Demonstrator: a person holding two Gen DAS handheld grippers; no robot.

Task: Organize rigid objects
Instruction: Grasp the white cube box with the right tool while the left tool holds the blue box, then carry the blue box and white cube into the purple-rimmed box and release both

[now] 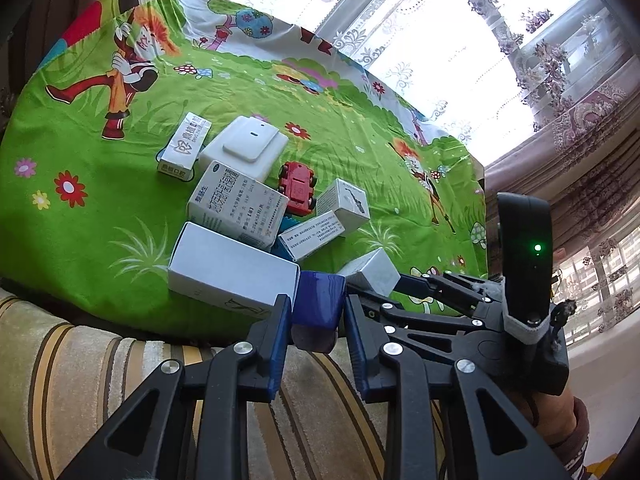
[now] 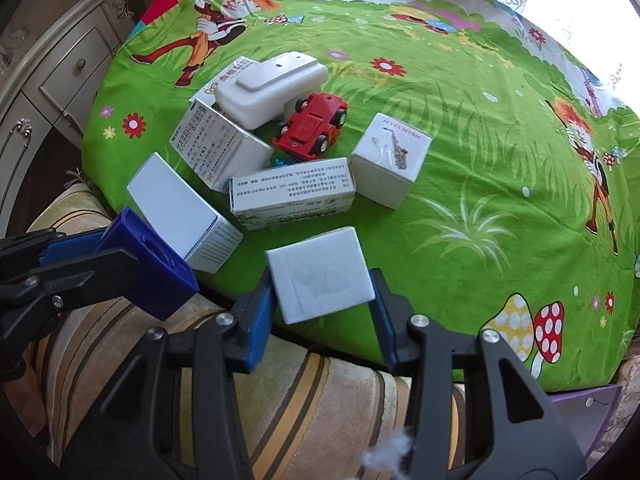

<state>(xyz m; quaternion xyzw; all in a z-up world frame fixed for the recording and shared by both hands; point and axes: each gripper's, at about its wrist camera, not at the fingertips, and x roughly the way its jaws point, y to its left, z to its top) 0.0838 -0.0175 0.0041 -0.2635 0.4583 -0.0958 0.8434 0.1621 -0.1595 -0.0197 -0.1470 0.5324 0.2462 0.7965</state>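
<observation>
My left gripper (image 1: 318, 310) is shut on a dark blue plastic block (image 1: 318, 300), held at the near edge of the green cartoon cloth (image 1: 100, 200). The same blue block (image 2: 148, 268) shows at the left of the right wrist view. My right gripper (image 2: 322, 294) is shut on a small white box (image 2: 322, 272), one pad against each side, at the cloth's near edge. Beyond them lies a cluster: a red toy car (image 2: 312, 126), a white plastic case (image 2: 268, 88), a saxophone-printed box (image 2: 390, 158), a long printed box (image 2: 292, 192) and a plain white box (image 2: 180, 208).
A striped cushion (image 2: 300, 400) lies under both grippers, in front of the cloth. A cream cabinet with drawers (image 2: 52, 80) stands at the left. Lace curtains and a window (image 1: 440, 20) are behind the cloth. The cloth's right half (image 2: 500, 160) has only printed pictures.
</observation>
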